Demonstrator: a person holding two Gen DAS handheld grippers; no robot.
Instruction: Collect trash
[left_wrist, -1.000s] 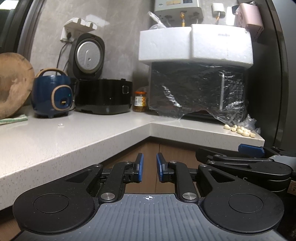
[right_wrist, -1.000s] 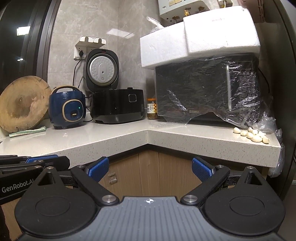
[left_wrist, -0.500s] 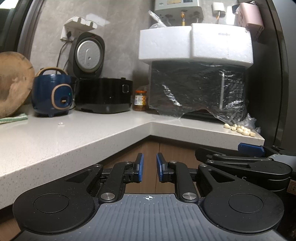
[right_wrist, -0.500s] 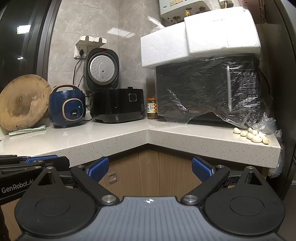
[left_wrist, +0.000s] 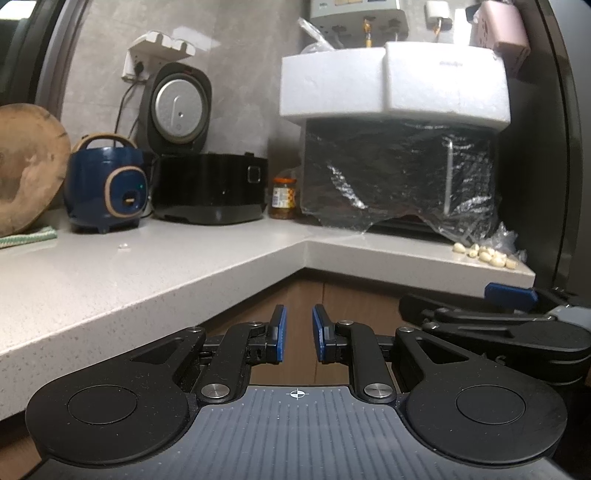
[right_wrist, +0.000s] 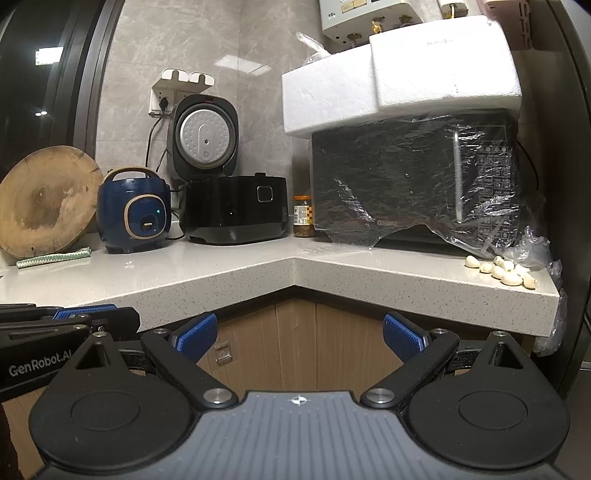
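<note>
From the left wrist, the left claw (left_wrist: 298, 334) waits below the desk (left_wrist: 155, 273) edge, its jaws a narrow gap apart and empty. No trash is obvious; a white scrap (left_wrist: 123, 246) lies before the blue cooker (left_wrist: 107, 186).

From the right wrist, the right claw (right_wrist: 300, 334) gapes wide, empty, ready; garlic cloves (right_wrist: 502, 271) sit far right of that cooker.

Speckled countertop (right_wrist: 258, 273) with garlic cloves (right_wrist: 502, 271)
</note>
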